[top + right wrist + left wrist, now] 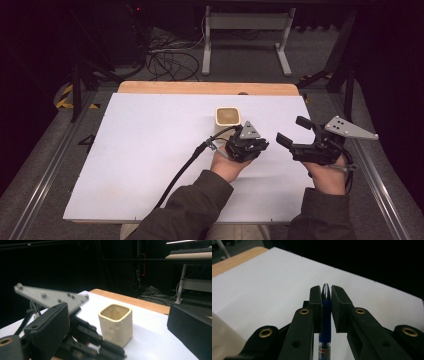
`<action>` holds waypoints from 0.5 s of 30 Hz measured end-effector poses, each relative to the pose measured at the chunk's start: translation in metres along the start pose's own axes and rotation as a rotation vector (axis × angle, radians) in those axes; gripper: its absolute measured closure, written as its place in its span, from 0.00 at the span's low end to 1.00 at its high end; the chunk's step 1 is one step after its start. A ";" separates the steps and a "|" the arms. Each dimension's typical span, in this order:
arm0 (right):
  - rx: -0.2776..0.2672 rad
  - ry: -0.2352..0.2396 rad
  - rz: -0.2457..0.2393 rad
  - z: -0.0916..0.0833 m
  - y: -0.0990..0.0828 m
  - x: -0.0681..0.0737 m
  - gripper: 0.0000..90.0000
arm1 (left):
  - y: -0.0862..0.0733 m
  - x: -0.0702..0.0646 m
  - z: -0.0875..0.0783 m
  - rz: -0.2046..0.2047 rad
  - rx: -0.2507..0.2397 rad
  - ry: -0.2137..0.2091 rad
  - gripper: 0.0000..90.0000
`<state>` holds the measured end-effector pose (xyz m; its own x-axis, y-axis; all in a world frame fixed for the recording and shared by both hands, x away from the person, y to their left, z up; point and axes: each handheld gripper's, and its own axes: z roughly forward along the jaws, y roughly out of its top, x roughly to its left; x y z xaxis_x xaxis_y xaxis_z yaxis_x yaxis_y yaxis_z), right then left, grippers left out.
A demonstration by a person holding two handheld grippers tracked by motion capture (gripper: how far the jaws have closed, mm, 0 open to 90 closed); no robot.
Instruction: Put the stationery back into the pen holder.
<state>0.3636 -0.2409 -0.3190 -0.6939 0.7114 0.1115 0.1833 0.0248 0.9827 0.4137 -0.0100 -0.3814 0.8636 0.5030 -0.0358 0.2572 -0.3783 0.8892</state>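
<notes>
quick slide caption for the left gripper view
Left gripper fingers clamp a blue pen, tip forward, above the white table.

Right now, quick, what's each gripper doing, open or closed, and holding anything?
Left gripper: shut on a blue pen, its dark tip poking out past the jaws.
Right gripper: open, holding nothing.

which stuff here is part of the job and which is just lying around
In the job:
- left claw, shut on the blue pen
- cream square cup just beyond it
- right claw, open and holding nothing

Just lying about:
- white table
- floor cables
- white stand behind the table
</notes>
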 end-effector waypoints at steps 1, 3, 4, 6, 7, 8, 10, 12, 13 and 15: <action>0.002 0.001 -0.003 0.000 0.000 -0.001 0.07 | 0.001 0.000 -0.003 0.000 -0.009 0.000 0.89; 0.007 0.003 -0.002 0.001 -0.001 -0.001 0.08 | 0.003 0.000 -0.010 0.000 -0.033 -0.003 0.89; 0.009 0.013 -0.001 0.002 -0.003 -0.002 0.10 | 0.004 0.000 -0.013 0.001 -0.047 -0.003 0.89; 0.007 0.020 0.005 0.002 -0.003 -0.003 0.11 | 0.006 0.000 -0.020 -0.002 -0.071 -0.002 0.89; 0.005 0.029 0.011 0.003 -0.004 -0.003 0.13 | 0.007 -0.001 -0.022 -0.003 -0.083 0.000 0.89; 0.003 0.042 0.015 0.003 -0.005 -0.005 0.16 | 0.008 0.000 -0.025 -0.002 -0.094 0.003 0.89; 0.000 0.054 0.024 0.004 -0.007 -0.005 0.17 | 0.010 0.000 -0.031 -0.004 -0.116 0.005 0.89; 0.000 0.058 0.028 0.004 -0.007 -0.006 0.19 | 0.012 0.000 -0.037 -0.009 -0.141 0.006 0.89; -0.003 0.060 0.031 0.005 -0.008 -0.006 0.20 | 0.013 0.001 -0.040 -0.009 -0.153 0.004 0.89; 0.005 0.047 0.042 0.007 -0.009 -0.007 0.22 | 0.015 0.001 -0.044 -0.010 -0.174 0.002 0.89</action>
<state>0.3713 -0.2409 -0.3296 -0.7173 0.6782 0.1597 0.2168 -0.0006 0.9762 0.3992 0.0194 -0.3479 0.8603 0.5079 -0.0442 0.1865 -0.2329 0.9545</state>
